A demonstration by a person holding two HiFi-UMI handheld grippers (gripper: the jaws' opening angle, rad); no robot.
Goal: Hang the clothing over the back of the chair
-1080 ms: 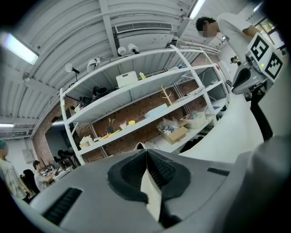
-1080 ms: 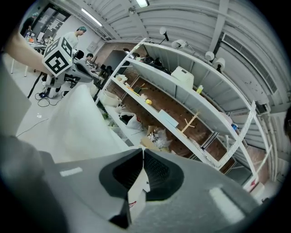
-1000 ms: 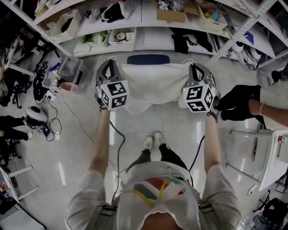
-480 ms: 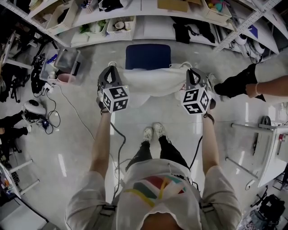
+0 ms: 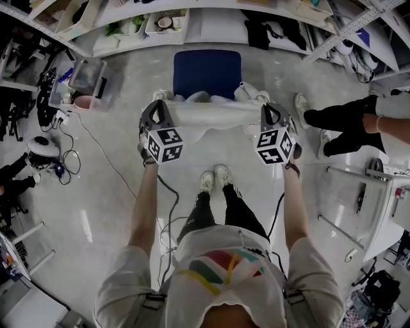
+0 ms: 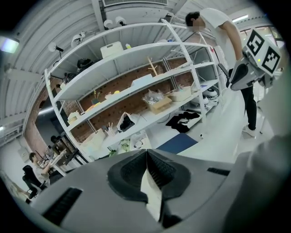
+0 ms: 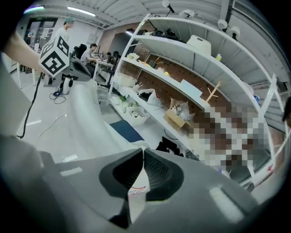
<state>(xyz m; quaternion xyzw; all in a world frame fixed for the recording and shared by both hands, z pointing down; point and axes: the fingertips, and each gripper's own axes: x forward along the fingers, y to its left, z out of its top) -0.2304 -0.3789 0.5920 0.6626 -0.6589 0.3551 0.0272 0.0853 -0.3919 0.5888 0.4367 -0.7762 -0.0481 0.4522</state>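
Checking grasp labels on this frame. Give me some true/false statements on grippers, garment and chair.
1. The left gripper and right gripper are each shut on the garment. True.
2. The garment is black. False: it is white.
3. The chair is blue. True.
4. The garment lies on the floor. False: it is held stretched between the two grippers, by the chair.
5. Shelves stand beyond the chair. True.

A glossy pale grey floor (image 5: 96, 192) runs to tall white metal shelving (image 6: 159, 51) crowded with boxes and bins, backed by a reddish-brown pegboard wall (image 6: 129, 76), under long white ceiling strip lights (image 7: 82, 10).
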